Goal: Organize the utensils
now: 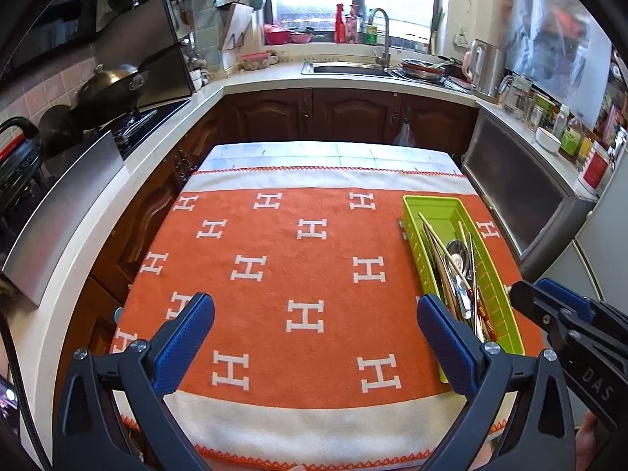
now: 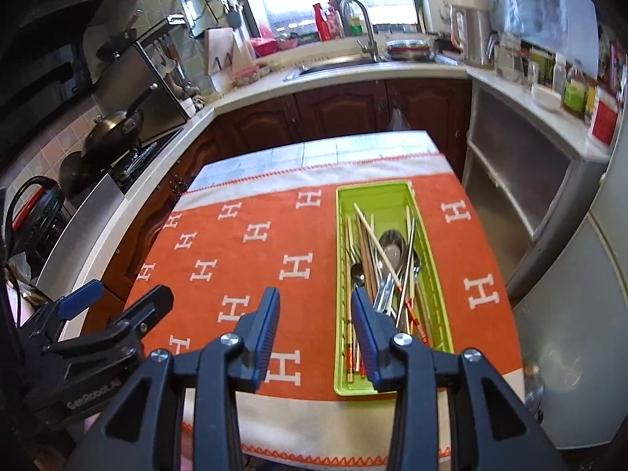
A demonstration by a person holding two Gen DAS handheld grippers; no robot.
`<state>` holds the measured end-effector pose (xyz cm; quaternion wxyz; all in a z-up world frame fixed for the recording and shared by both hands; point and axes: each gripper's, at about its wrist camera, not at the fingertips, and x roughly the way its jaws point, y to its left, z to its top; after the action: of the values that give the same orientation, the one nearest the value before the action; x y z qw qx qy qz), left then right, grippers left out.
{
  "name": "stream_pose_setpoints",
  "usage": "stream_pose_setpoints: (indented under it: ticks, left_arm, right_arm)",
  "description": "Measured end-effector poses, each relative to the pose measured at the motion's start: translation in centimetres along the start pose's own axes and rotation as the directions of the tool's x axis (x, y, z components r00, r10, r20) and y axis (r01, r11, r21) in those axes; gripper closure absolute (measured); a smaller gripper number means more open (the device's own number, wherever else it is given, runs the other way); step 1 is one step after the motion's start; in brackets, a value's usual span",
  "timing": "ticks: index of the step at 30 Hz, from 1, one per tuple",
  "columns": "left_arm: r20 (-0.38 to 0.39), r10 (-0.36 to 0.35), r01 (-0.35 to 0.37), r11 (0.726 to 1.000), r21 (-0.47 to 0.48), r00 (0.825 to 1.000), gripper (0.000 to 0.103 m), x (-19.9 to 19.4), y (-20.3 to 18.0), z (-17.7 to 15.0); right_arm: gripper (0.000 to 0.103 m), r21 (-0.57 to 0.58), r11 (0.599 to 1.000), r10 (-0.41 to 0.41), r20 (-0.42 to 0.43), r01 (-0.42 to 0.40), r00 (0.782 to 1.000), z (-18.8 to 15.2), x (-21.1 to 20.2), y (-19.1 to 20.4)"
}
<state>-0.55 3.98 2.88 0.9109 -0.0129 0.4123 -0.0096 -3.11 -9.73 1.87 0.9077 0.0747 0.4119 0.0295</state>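
A kitchen with dark wood cabinets (image 1: 349, 114) runs around the scene, with a sink (image 1: 345, 68) under the window and a wok (image 1: 112, 86) on the stove at the left. In the middle stands a counter (image 2: 274, 157) covered by an orange cloth (image 1: 274, 274) with white H letters and pale borders.

On the right part of this cloth lies a long green tray (image 2: 341, 274), with its long side running away from the cameras. Inside it the utensils are collected together: a big metal spoon (image 2: 392, 251), several chopsticks (image 2: 373, 231) that cross over each other, and some more handles which I cannot separate clearly.

The left gripper (image 1: 316, 331) hovers above the cloth, its blue fingers (image 1: 188, 337) spread fully apart with nothing between them. The right gripper (image 2: 315, 325) hovers above the near end of the tray, its fingers (image 2: 267, 329) parted about halfway and also grasping nothing. Each gripper appears at the edge of the other's view.
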Motion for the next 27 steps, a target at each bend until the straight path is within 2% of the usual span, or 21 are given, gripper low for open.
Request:
stream_pose_setpoints:
  ticks: [4, 11, 27]
  left_arm:
    - [0.007, 0.017, -0.017, 1.0, -0.023, 1.0, 0.001, -0.5, 0.4, -0.1]
    - [0.008, 0.039, -0.039, 0.999, -0.022, 0.999, 0.001, -0.5, 0.5, -0.3]
    - [-0.012, 0.061, -0.061, 0.998, -0.007, 0.998, 0.001, 0.2, 0.3, -0.5]
  right_arm:
    - [0.056, -0.03, 0.999, -0.016, 0.022, 0.017, 1.0, 0.0, -0.5, 0.8]
    - [0.056, -0.059, 0.998, -0.012, -0.004, 0.012, 1.0, -0.6, 0.0, 1.7]
    - [0.056, -0.037, 0.999, -0.019, -0.023, 0.018, 1.0, -1.1, 0.5, 1.4]
